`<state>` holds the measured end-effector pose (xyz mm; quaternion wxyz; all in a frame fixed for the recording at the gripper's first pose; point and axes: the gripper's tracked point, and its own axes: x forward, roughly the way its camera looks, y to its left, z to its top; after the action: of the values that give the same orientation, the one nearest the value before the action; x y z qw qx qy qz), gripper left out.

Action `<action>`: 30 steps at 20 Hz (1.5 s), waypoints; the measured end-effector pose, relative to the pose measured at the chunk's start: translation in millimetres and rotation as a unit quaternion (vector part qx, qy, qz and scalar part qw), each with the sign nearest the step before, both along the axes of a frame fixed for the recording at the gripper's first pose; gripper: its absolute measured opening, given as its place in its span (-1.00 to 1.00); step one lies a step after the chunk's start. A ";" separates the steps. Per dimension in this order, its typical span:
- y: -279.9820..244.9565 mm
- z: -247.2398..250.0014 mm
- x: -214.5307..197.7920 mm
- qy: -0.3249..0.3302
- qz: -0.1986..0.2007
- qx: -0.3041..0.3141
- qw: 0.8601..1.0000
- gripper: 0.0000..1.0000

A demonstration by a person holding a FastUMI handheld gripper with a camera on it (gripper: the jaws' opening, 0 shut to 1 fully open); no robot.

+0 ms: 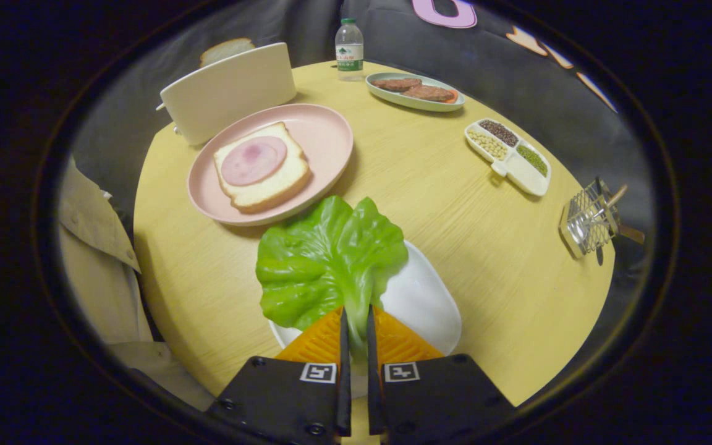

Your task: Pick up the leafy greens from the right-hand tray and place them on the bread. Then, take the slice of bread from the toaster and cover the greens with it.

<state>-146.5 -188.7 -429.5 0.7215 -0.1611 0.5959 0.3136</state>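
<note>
I have the gripper [356,321] clamped on the stem end of the greens [328,259]: both fingers press on the pale stalk with barely a gap between them, and the leaf fans out ahead of the tips. Under it lies the white tray [427,303]; I think the leaf is already lifted a little off it, though from this angle I can't be sure it has cleared the rim.

Everything now turns on the pink plate [325,139]. Taking that plate as my landmark, the greens sit on its near side, the leaf's far edge almost at the plate's rim. The leaf's long axis runs from the stalk in my fingers straight toward the plate. On the plate rests the bread [266,179] with a round ham slice [254,161] on top, toward the plate's left half. So the carry is short: forward and a bit left, leaf tip leading.

Behind the plate, on its far left, stands the toaster [229,89] with the second slice [226,49] poking up.
</note>
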 end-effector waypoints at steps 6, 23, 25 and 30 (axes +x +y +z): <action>-0.6 36.3 11.9 -0.029 -0.024 -0.001 0.999 -0.93; 100.6 116.6 53.9 -0.099 -0.009 0.017 0.995 -0.93; 117.3 115.7 57.3 -0.098 -0.001 0.024 0.995 -0.93; 162.0 110.5 63.5 -0.088 0.016 0.051 0.995 -0.93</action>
<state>-82.9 -26.7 -319.0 0.7736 -0.1605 0.5105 0.3392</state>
